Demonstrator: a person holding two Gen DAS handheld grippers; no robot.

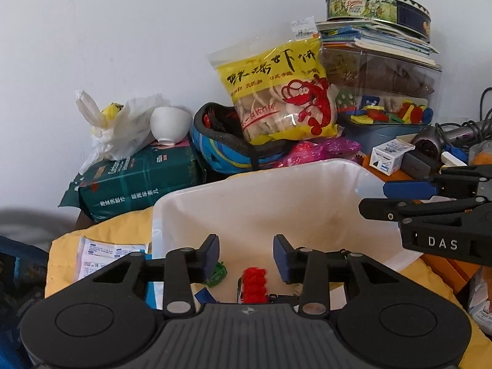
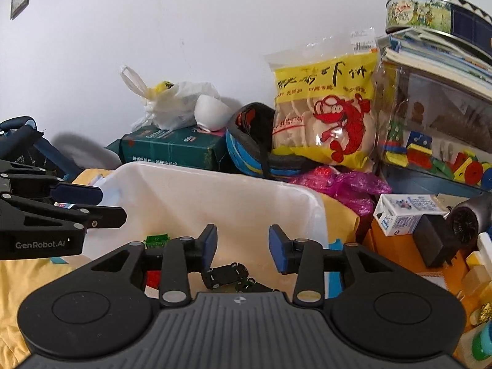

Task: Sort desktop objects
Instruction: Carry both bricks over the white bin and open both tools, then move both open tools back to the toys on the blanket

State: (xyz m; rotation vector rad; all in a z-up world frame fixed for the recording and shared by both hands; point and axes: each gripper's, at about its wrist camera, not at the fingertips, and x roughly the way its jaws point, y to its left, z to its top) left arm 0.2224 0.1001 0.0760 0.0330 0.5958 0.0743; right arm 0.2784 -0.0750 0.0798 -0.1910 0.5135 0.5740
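A white plastic bin [image 1: 276, 190] [image 2: 215, 190] sits on a yellow cloth in front of both grippers. Inside it lie a red knobbly toy [image 1: 254, 284], a green piece [image 1: 219, 273] [image 2: 156, 240] and a black toy car [image 2: 226, 275]. My left gripper [image 1: 246, 256] hovers over the bin's near edge, open, with nothing between its blue pads. My right gripper [image 2: 242, 253] hangs above the bin as well, open and empty. Each gripper shows from the side in the other's view: the right gripper [image 1: 378, 198] and the left gripper [image 2: 113, 204].
Clutter lines the wall: a green package [image 1: 135, 184], an upturned white bowl [image 1: 170, 124], a blue helmet [image 1: 227, 150], a yellow prawn cracker bag [image 1: 279, 98], a clear box of coloured blocks [image 1: 387, 110], a cookie tin [image 1: 375, 7]. A milk carton [image 2: 402, 213] and hair dryer [image 2: 467, 220] lie right.
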